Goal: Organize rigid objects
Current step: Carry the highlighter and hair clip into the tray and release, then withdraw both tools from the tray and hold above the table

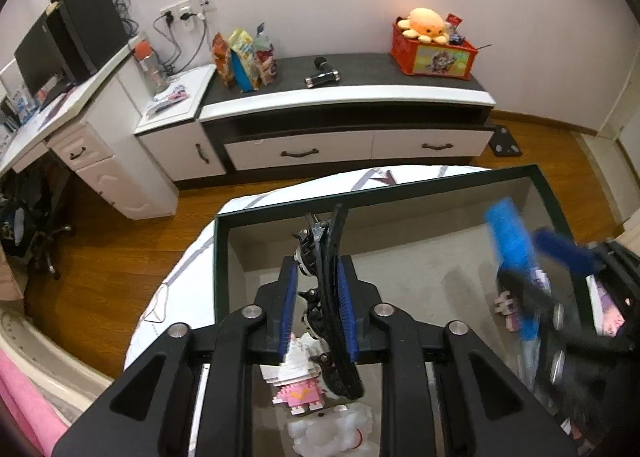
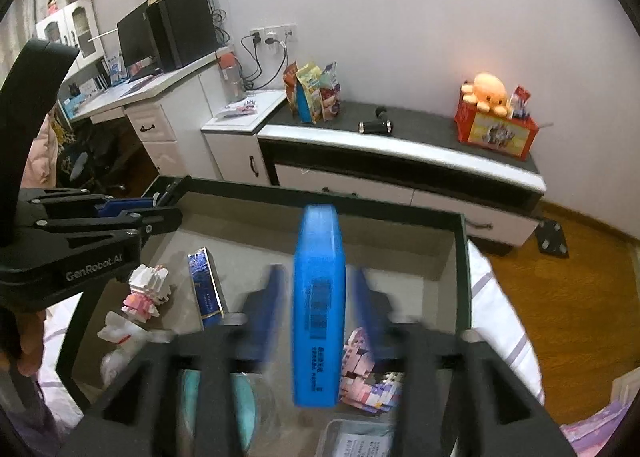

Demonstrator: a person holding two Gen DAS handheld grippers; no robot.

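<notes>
A dark-rimmed storage box (image 1: 400,185) with a beige lining sits on a white-covered bed. My left gripper (image 1: 317,277) is inside it. A black curved toy with small wheels (image 1: 332,297) stands between the blue pads, leaning on the right one, with a slit showing at the left pad. My right gripper (image 2: 318,285) is blurred and open. A tall blue case (image 2: 319,297) stands on end between its pads with a gap on each side. The same case (image 1: 510,241) shows at the right of the left wrist view.
In the box (image 2: 320,197) lie a pink and white brick figure (image 2: 146,293), a blue and gold carton (image 2: 206,285), pink brick pieces (image 2: 360,369) and a white plush (image 1: 332,433). Beyond are wooden floor (image 1: 120,257), a low cabinet (image 1: 340,97) and a red crate (image 1: 432,57).
</notes>
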